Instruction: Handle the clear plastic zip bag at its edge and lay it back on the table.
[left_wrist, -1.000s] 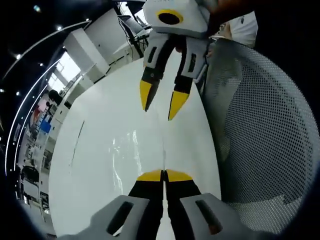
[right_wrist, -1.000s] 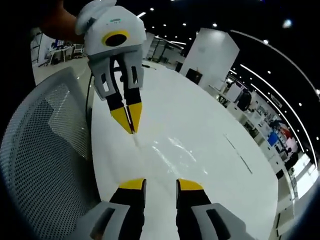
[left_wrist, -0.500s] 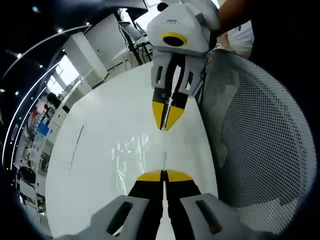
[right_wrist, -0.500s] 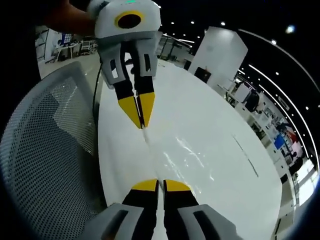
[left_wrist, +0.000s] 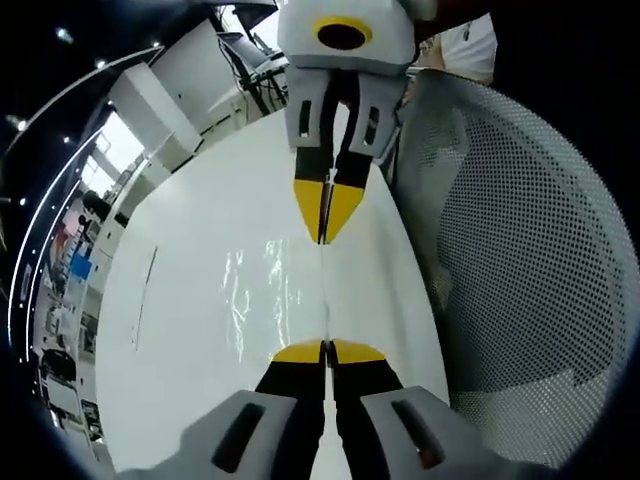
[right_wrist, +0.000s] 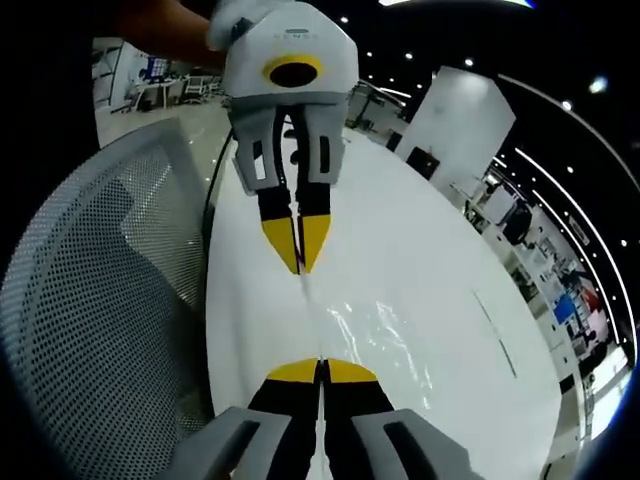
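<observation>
The clear plastic zip bag (left_wrist: 262, 292) shows as a glossy, wrinkled sheet over the white table (left_wrist: 180, 350). Its edge runs as a thin straight line between the two grippers. My left gripper (left_wrist: 327, 350) is shut on the near end of that edge. Facing it from above in the left gripper view, my right gripper (left_wrist: 325, 236) is shut on the far end. In the right gripper view, the right gripper (right_wrist: 321, 368) pinches the edge at the bottom and the left gripper (right_wrist: 302, 266) pinches it above. The bag (right_wrist: 385, 338) spreads out to the right there. I cannot tell whether the bag rests on the table or hangs just over it.
A grey mesh chair back (left_wrist: 520, 240) stands right beside the table's edge, close to both grippers; it shows as the mesh chair (right_wrist: 100, 300) on the left in the right gripper view. The white table (right_wrist: 440, 240) extends far beyond the bag. A person's arm holds each opposite gripper.
The right gripper, open a second ago, has shut on the bag's edge. The two grippers now sit somewhat closer together. The left gripper has stayed shut on the edge.
</observation>
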